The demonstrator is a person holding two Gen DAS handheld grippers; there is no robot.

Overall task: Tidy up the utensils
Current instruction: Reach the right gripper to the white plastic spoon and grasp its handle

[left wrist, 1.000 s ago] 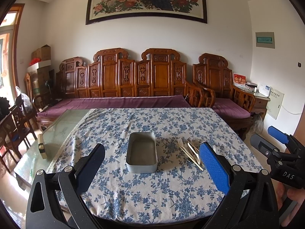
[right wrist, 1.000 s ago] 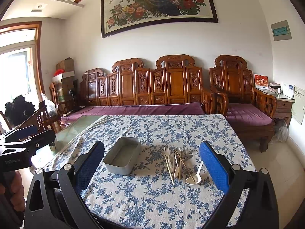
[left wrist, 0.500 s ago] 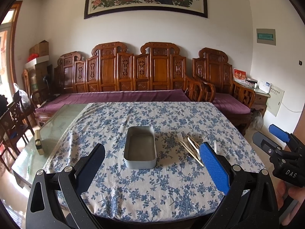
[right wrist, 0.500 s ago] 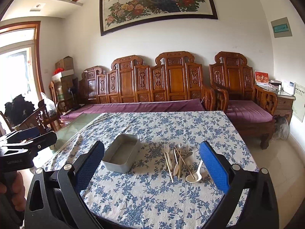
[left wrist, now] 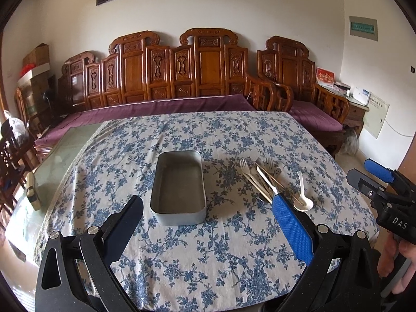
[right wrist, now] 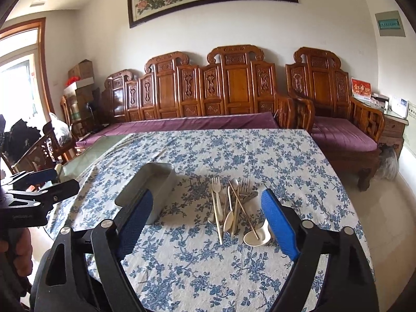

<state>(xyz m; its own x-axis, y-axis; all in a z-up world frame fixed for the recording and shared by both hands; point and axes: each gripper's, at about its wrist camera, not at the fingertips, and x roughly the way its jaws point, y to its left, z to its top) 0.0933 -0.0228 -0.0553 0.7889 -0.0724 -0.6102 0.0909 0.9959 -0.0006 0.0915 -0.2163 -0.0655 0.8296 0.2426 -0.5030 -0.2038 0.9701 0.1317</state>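
We see the utensil pile (right wrist: 234, 205) lying loose on the floral tablecloth (right wrist: 234, 156), forks, chopsticks and a white spoon (right wrist: 256, 236) overlapping, just right of the empty metal tin (left wrist: 179, 187). Our right claw (right wrist: 208, 223) hovers over the pile, jaws wide apart. Our left claw (left wrist: 205, 223) hangs before the tin, also spread, gripping nothing above the worktop.
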